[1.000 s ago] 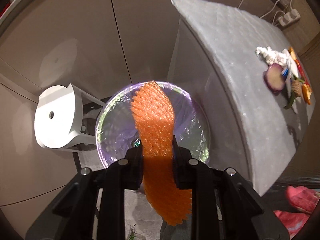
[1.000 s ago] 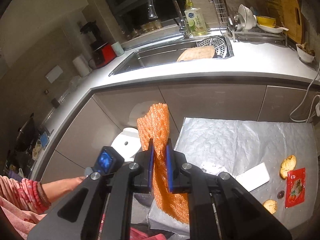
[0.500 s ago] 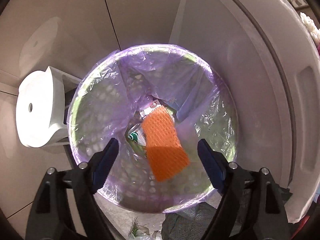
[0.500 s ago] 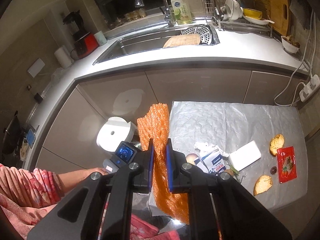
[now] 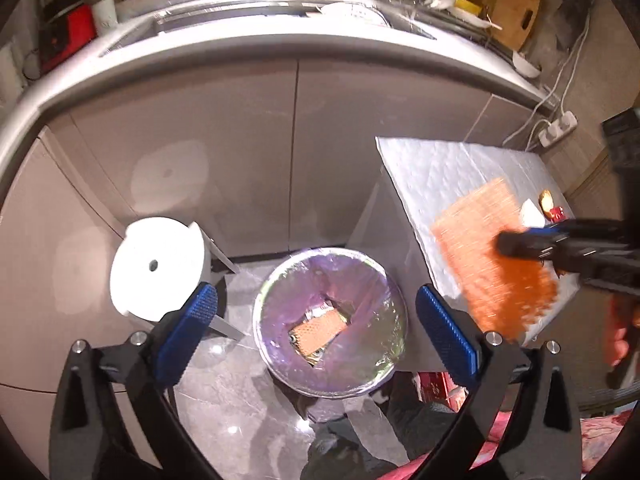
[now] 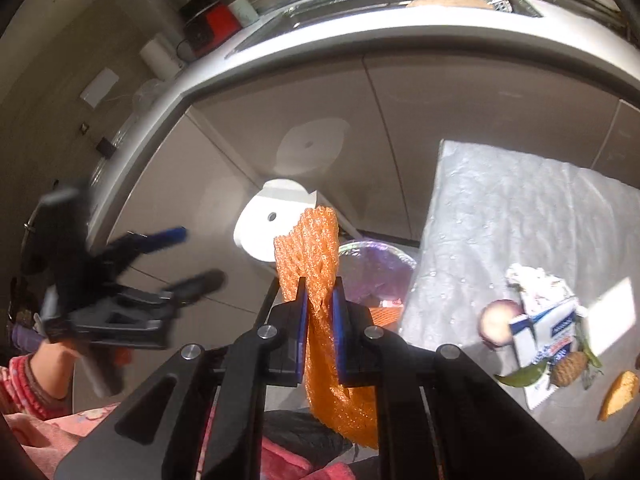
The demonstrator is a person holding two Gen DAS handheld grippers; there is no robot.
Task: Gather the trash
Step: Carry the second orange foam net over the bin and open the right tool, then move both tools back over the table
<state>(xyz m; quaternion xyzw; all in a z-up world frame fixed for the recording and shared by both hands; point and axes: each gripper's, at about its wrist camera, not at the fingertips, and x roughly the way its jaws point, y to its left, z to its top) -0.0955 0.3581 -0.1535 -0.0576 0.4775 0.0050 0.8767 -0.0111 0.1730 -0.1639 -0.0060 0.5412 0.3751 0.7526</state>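
A round bin lined with a purple bag (image 5: pixel 280 292) stands on the floor between a white stool and a low table. An orange foam net (image 5: pixel 318 330) lies inside it on other trash. My left gripper (image 5: pixel 316 318) is open and empty, well above the bin. My right gripper (image 6: pixel 320 312) is shut on a second orange foam net (image 6: pixel 316 264), held up left of the table; this net also shows blurred in the left wrist view (image 5: pixel 496 256). The bin shows behind it in the right wrist view (image 6: pixel 376 268).
A white stool (image 5: pixel 158 266) stands left of the bin. The low table with a silver cover (image 6: pixel 520 220) carries a crumpled wrapper (image 6: pixel 536 280), half an onion (image 6: pixel 498 320), a carton (image 6: pixel 548 328), a leaf and bread pieces. Cabinets and a white counter (image 5: pixel 280 52) stand behind.
My left gripper let go of its orange net, which fell into the bin, then rose and pulled back, open. My right gripper moved left toward the bin with its net.
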